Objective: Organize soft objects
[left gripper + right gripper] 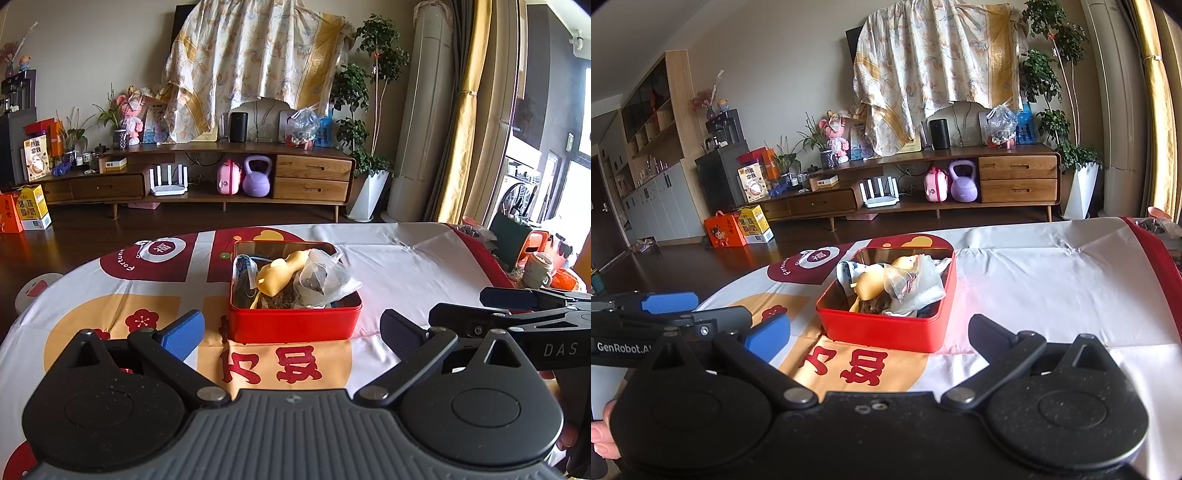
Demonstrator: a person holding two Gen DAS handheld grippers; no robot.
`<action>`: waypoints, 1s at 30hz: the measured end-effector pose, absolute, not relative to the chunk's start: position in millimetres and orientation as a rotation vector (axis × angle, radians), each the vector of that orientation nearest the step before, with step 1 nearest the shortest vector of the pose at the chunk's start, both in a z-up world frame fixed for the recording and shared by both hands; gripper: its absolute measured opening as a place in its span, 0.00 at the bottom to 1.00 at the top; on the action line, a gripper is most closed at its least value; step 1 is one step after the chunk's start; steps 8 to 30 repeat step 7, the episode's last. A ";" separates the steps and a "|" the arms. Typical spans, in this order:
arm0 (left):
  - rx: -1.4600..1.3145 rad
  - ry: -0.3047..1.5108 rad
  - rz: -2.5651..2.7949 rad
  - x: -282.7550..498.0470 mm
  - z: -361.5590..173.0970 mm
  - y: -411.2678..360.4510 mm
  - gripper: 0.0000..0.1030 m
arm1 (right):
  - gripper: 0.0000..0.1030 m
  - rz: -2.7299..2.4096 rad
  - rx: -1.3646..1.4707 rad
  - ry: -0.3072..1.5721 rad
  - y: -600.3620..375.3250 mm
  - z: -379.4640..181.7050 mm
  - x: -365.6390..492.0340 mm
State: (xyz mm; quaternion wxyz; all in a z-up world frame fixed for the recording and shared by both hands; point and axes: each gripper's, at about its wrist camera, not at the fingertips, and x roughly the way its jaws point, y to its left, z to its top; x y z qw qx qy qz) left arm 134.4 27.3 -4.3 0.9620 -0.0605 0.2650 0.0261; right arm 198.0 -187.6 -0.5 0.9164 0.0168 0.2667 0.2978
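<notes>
A red tin box (295,326) (882,332) stands open on the patterned tablecloth. Inside lie a yellow soft toy (275,277) (871,284), a crumpled clear plastic bag (325,277) (910,286) and a blue-white cloth (243,266) (847,271), piled together. My left gripper (291,336) is open just short of the tin's near wall, with nothing between its fingers. My right gripper (879,336) is also open and empty, facing the tin's near right corner. Each gripper shows at the edge of the other's view: the right gripper (460,304) and the left gripper (720,308).
The tablecloth (406,266) covers a rounded table whose far edge lies behind the tin. A mug (537,269) and orange items crowd the table's right end. Beyond are dark floor and a wooden TV cabinet (207,177).
</notes>
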 end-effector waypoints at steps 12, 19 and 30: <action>-0.126 0.543 0.057 134.8 -5.4 29.7 0.99 | 1.00 0.609 0.038 0.555 -189.4 -3.2 198.1; -0.126 0.543 0.057 134.8 -5.4 29.7 0.99 | 1.00 0.609 0.038 0.555 -189.4 -3.2 198.1; -0.126 0.543 0.057 134.8 -5.4 29.7 0.99 | 1.00 0.609 0.038 0.555 -189.4 -3.2 198.1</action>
